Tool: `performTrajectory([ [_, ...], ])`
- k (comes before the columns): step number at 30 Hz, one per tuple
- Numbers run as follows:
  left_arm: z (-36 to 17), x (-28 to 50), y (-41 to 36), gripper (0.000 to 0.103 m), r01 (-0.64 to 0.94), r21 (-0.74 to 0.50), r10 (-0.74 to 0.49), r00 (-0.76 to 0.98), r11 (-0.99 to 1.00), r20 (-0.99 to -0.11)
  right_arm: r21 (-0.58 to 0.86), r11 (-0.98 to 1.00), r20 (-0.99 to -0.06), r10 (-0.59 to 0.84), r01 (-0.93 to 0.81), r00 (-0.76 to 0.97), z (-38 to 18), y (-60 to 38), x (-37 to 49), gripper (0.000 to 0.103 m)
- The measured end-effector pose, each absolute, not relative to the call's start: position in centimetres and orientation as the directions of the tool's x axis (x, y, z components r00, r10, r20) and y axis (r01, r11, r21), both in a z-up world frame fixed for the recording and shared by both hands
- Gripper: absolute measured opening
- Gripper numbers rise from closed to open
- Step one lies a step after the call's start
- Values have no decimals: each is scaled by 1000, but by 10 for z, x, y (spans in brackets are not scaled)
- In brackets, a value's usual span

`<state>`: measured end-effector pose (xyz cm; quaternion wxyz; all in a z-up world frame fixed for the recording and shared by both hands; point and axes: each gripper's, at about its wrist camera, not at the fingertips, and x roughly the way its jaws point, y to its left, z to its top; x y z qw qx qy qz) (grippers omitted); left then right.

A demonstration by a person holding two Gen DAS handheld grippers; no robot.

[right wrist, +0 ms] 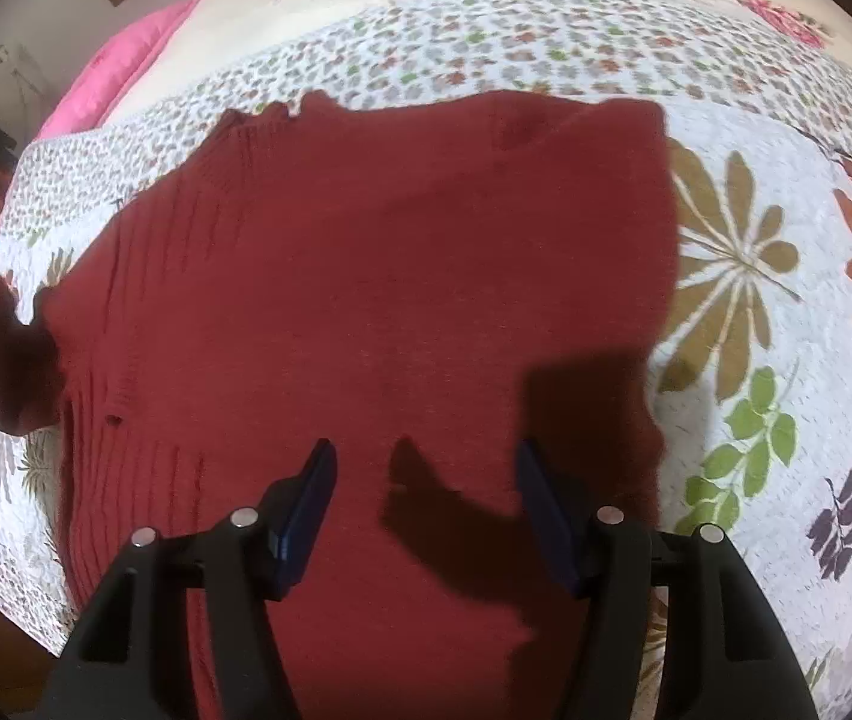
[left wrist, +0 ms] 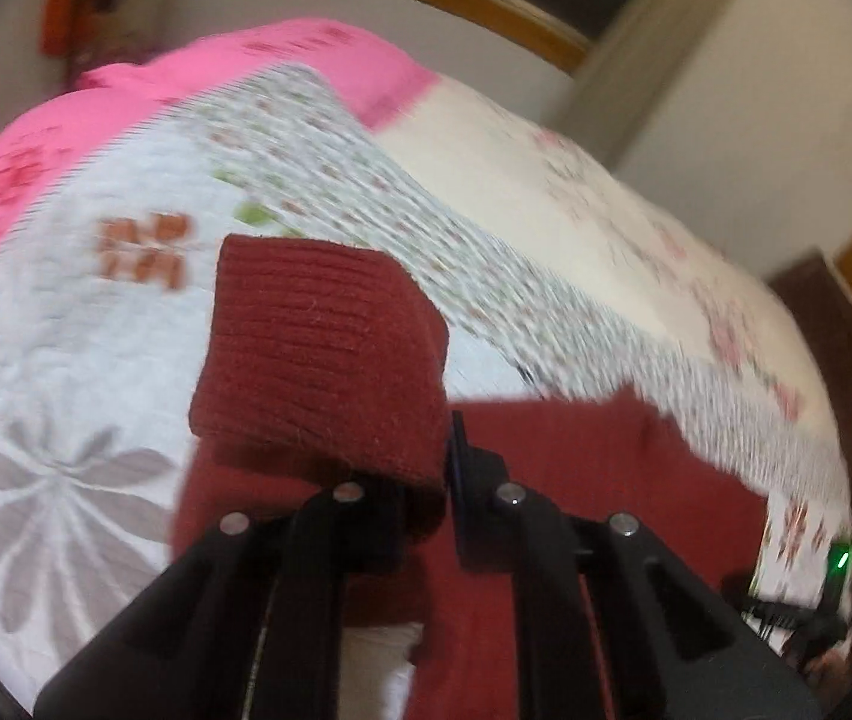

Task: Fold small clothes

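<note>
A dark red knitted sweater [right wrist: 366, 300] lies spread flat on the bed. My left gripper [left wrist: 435, 480] is shut on its ribbed sleeve cuff [left wrist: 324, 354], which is lifted off the quilt and stands up between the jaws. More of the sweater [left wrist: 576, 480] lies just below and to the right of that gripper. In the right wrist view the raised sleeve [right wrist: 3, 348] shows at the far left edge. My right gripper [right wrist: 424, 456] hovers open over the sweater's lower body, its blue pads [right wrist: 312, 504] wide apart with nothing between them.
The sweater rests on a white floral quilt [right wrist: 756, 252] laid over a cream flowered sheet [left wrist: 576, 192]. A pink blanket [left wrist: 66, 138] lies at the far end. Dark wooden furniture [left wrist: 846, 360] and a device with a green light [left wrist: 841, 561] sit beside the bed.
</note>
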<state>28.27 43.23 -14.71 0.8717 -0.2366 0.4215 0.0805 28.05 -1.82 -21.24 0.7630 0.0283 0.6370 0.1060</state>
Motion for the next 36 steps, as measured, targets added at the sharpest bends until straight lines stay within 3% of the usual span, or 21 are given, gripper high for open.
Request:
performTrajectory([
  [9,-168,319,332,10,-188,-377,-194,609,907,-769,192,976,-963,207,-99,172,-212,-38,273,64],
  [15,-202,336,279,14,-150,-350,-222,534,925,-816,200,975,-962,214,-95,170,-214,-43,265,64],
  [16,-210,337,274,17,-147,-349,-232,508,926,-829,202,975,-962,215,-92,169,-215,-45,264,64],
  [18,-235,339,261,40,-132,-360,-277,421,923,-864,201,976,-963,213,-87,168,-216,-48,263,64],
  [20,-252,337,253,50,-106,-373,-315,357,922,-880,198,977,-964,210,-83,166,-217,-50,261,64],
  [26,-233,311,275,66,-55,-528,-476,361,848,-802,198,975,-963,212,-97,165,-217,-45,263,64],
  [30,-207,292,328,74,-116,-478,-376,471,871,-798,225,967,-955,244,-122,171,-212,-28,269,64],
  [34,-223,293,377,73,-286,-239,-103,420,928,-901,276,945,-938,304,-173,168,-201,9,280,67],
  [36,-237,291,391,73,-320,-171,-38,383,932,-923,303,932,-927,337,-199,167,-195,29,285,69],
])
